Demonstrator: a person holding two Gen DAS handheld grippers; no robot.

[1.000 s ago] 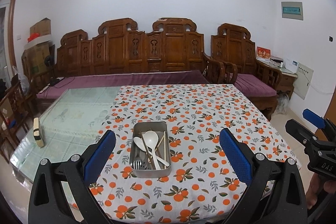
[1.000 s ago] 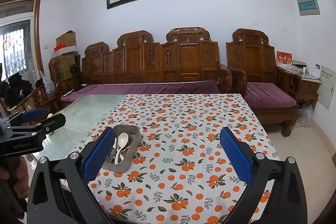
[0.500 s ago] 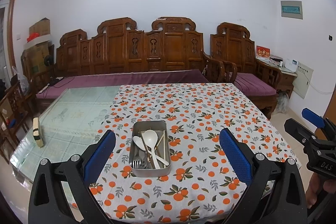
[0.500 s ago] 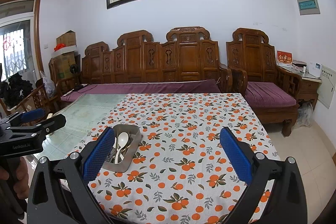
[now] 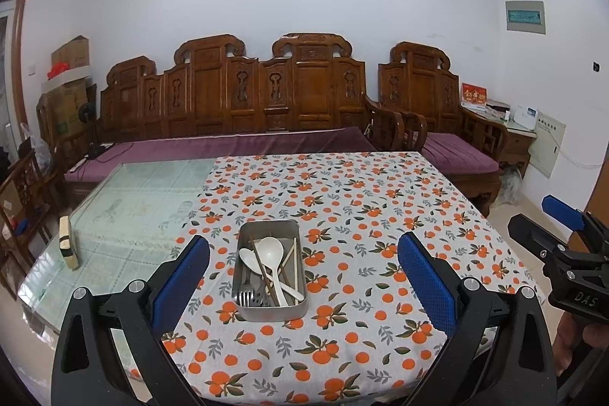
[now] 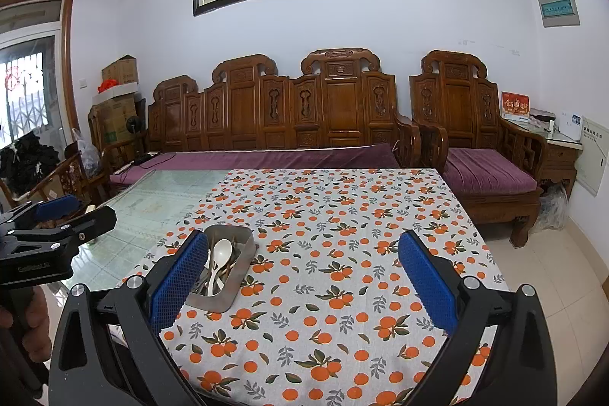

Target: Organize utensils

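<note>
Carved wooden benches back our orange-print tablecloth (image 5: pixel 342 200), where a rectangular metal tin (image 5: pixel 271 271) of white spoons, chopsticks and forks sits before our left gripper (image 5: pixel 304 273) and right gripper (image 6: pixel 304 273), both spread wide, holding nothing

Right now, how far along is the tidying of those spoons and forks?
Barely begun, it seems. The white spoons, chopsticks and forks lie jumbled in the metal tray on the orange-print tablecloth. Nothing is in hand: the left gripper and right gripper are both open and empty. All sorting remains.
</note>
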